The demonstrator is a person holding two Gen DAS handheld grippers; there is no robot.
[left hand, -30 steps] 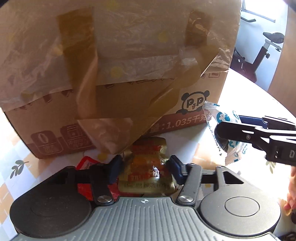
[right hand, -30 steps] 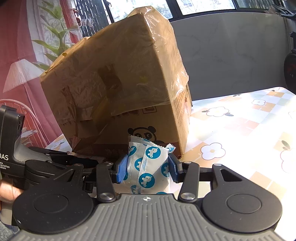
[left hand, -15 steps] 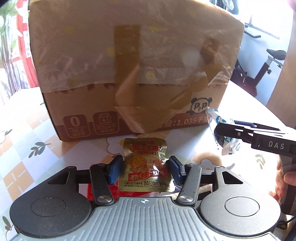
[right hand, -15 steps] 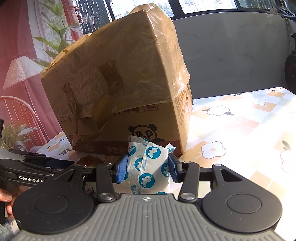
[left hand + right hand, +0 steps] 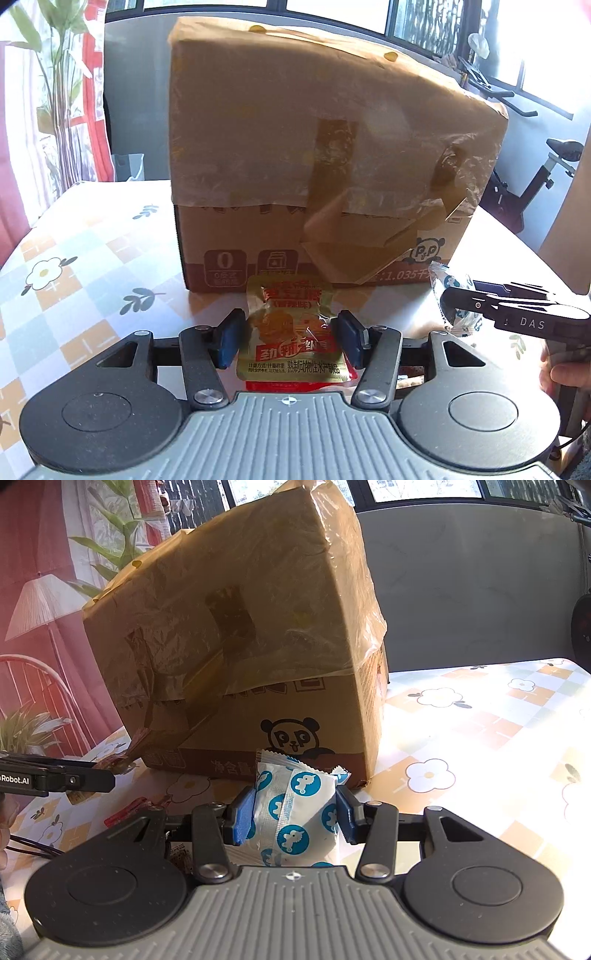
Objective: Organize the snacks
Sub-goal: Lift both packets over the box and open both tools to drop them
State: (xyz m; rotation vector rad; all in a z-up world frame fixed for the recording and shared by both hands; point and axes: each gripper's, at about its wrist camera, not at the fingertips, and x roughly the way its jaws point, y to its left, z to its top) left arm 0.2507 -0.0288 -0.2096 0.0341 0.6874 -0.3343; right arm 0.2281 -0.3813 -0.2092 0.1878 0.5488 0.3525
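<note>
My left gripper [image 5: 290, 338] is shut on a gold snack packet [image 5: 291, 332] with red print, held upright in front of a large cardboard box [image 5: 314, 166]. My right gripper [image 5: 295, 814] is shut on a white packet with blue dots [image 5: 295, 812], held upright before the same box [image 5: 240, 646], near its panda corner. The right gripper and its packet [image 5: 454, 299] also show at the right of the left wrist view. The left gripper's tip [image 5: 74, 781] shows at the left of the right wrist view.
The box, wrapped in plastic and brown tape, stands on a table with a flowered checked cloth [image 5: 480, 738]. A red packet [image 5: 129, 810] lies on the cloth at the lower left. An exercise bike [image 5: 535, 184] and a plant [image 5: 55, 92] stand beyond the table.
My left gripper has drawn back and risen with the gold packet, so the box now looks farther away and its top shows. The right gripper has hardly moved.
</note>
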